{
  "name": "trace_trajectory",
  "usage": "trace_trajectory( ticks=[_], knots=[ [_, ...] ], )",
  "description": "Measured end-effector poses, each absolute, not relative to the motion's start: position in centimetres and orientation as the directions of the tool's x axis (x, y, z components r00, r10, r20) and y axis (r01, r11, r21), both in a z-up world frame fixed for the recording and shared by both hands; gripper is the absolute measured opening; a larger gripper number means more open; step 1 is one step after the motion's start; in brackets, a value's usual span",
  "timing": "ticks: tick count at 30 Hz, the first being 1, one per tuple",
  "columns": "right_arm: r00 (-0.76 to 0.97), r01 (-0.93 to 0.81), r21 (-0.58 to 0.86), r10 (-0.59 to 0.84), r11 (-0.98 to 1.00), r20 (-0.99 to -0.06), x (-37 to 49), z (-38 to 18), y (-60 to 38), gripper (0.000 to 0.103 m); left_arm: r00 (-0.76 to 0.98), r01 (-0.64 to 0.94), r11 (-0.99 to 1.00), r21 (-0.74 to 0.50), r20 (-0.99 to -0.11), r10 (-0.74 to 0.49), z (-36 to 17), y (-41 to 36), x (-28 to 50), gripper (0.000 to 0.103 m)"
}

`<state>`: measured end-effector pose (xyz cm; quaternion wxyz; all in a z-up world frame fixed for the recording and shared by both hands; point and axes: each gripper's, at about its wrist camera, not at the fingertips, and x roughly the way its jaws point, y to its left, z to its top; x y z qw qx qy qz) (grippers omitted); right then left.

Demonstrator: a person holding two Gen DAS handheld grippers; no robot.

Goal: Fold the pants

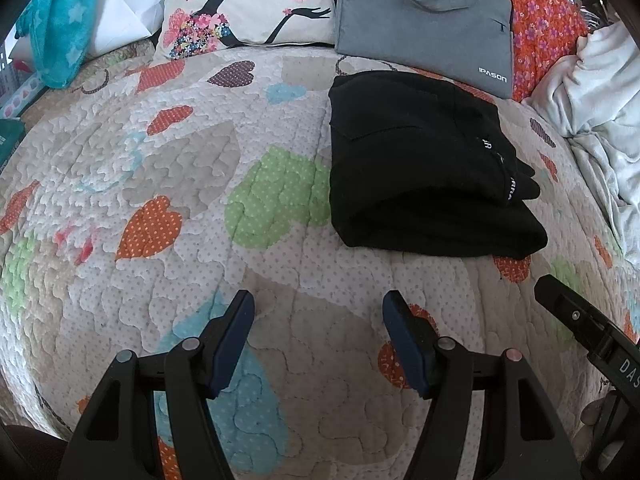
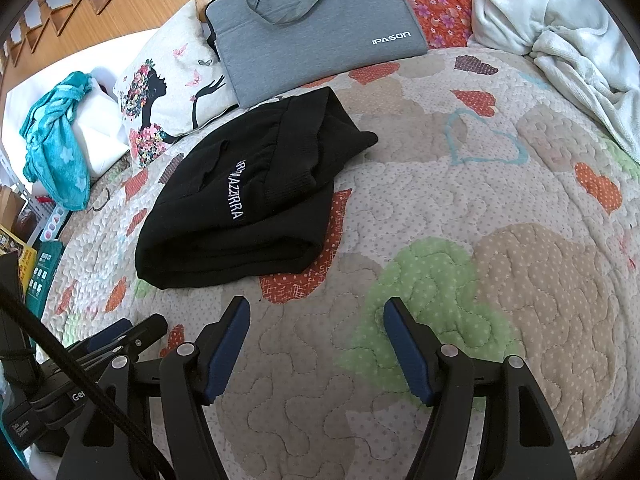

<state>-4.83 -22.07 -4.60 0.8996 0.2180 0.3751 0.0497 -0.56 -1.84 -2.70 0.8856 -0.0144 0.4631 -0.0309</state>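
The black pants [image 1: 424,168] lie folded in a compact stack on the quilted bed, with white lettering on one side; they also show in the right wrist view [image 2: 248,196]. My left gripper [image 1: 318,304] is open and empty, held above the quilt in front of and to the left of the pants. My right gripper [image 2: 316,308] is open and empty, in front of and to the right of the pants. The right gripper's finger shows at the right edge of the left wrist view [image 1: 576,316]. The left gripper shows at the lower left of the right wrist view [image 2: 132,332].
A heart-patterned quilt [image 1: 160,184] covers the bed. A grey IPASON laptop bag [image 1: 424,24] and a printed pillow [image 1: 244,4] lie behind the pants. A white blanket [image 1: 600,92] is bunched at the right. A teal towel [image 1: 60,20] hangs at the far left.
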Motion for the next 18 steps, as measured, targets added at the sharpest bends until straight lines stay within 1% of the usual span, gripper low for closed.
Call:
trace_trajectory(
  ticks=[8, 12, 16, 17, 18],
  knots=[
    [0.714, 0.074, 0.429, 0.253, 0.900, -0.653, -4.9, -4.6, -22.0, 0.075, 0.571, 0.045, 0.997, -0.064, -0.817, -0.078, -2.5, -1.8, -0.5, 0.066],
    [0.715, 0.084, 0.433, 0.248, 0.897, -0.653, -4.8, -4.2, -22.4, 0.075, 0.595, 0.059, 0.991, -0.120, -0.793, -0.131, -0.8, -1.1, -0.1, 0.066],
    [0.720, 0.071, 0.476, 0.286, 0.876, -0.633, -3.5, -1.2, -24.4, 0.075, 0.595, 0.117, 0.981, -0.157, -0.780, -0.196, 1.5, -1.5, 2.1, 0.066],
    [0.724, 0.064, 0.476, 0.287, 0.877, -0.627, -3.1, -0.4, -24.8, 0.075, 0.592, 0.130, 0.975, -0.182, -0.774, -0.224, 2.1, -1.6, 3.0, 0.066],
    [0.727, 0.057, 0.472, 0.287, 0.880, -0.624, -2.6, 0.5, -25.2, 0.076, 0.585, 0.143, 0.968, -0.206, -0.771, -0.251, 2.4, -1.6, 4.0, 0.068]
  ],
)
